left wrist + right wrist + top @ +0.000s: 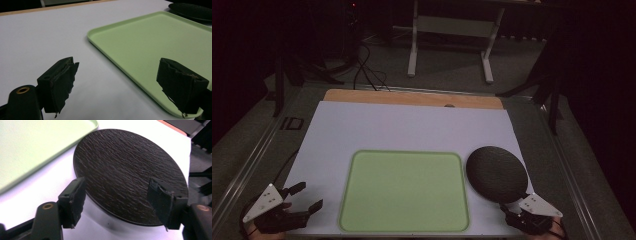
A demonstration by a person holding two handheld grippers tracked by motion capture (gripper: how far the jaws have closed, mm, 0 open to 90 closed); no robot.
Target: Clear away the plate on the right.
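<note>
The left gripper [307,196] sits at the near left corner of the table, its jaws spread wide and empty, pointing toward the middle of the work surface. In the left gripper view [125,82] one jaw hangs over bare white surface and the other over the near edge of the green tray [150,47]; the worn black pads are well apart with nothing between them.

The right gripper [510,207] rests at the near right corner, and in the right gripper view [120,202] its jaws are likewise released, standing apart on either side of the near rim of the dark plate [130,170]. Whether the pads touch the plate cannot be told; they look to be just above or beside its edge, not closed on it.

The dark plate [496,173] is round, shallow and nearly black, with a fine streaked, wood-grain-like texture across its face. It lies flat on the white table cover [407,125], just beside the right edge of the green tray [404,191], close to it but on the cover rather than on the tray. Nothing lies on the plate.

The tray is a pale green rectangle with rounded corners and a low raised rim, lying flat near the front middle of the cover. Its inside is bare.

Beyond the cover a strip of wooden tabletop [412,97] shows along the far edge.
</note>
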